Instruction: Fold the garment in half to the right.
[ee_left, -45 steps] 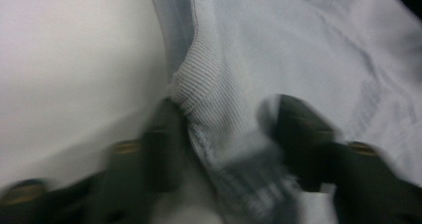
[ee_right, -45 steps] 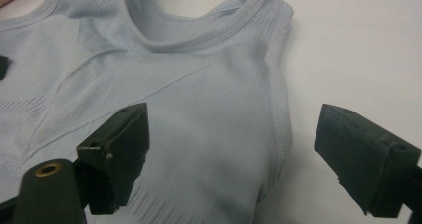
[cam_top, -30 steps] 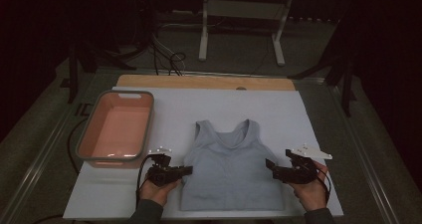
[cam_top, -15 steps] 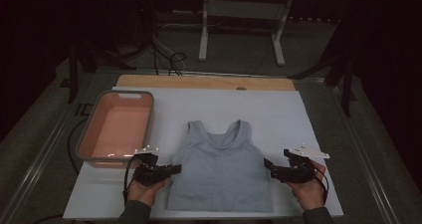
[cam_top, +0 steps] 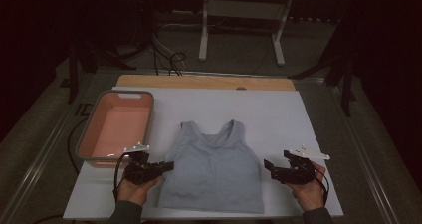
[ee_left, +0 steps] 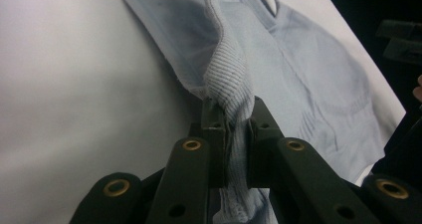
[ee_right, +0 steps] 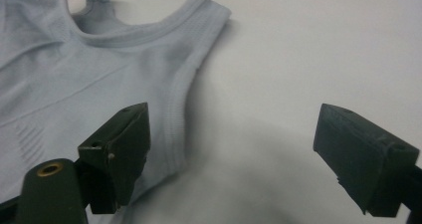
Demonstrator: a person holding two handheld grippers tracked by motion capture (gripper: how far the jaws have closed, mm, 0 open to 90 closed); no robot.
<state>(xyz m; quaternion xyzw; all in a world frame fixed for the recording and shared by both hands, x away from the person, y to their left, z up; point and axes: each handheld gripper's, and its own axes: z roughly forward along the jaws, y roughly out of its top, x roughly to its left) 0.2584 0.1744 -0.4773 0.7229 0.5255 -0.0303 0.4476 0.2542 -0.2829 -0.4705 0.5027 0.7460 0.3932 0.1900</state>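
Left gripper view: left gripper (ee_left: 234,129) jaws clamped on tank top (cam_top: 213,169) side hem, lifting for fold. Right gripper (ee_right: 229,157) jaws wide, empty, poised beside opposite edge.

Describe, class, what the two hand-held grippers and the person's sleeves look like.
Both the left gripper and the right gripper are black, built of flat linked bars with brass-coloured pivot rings. Each carries a pale grey three-cornered plate on top and trails a thin black cable. The jaws end in blocky, matt black pads. Dark grey sleeves cover the forearms at the bottom edge of the high view.
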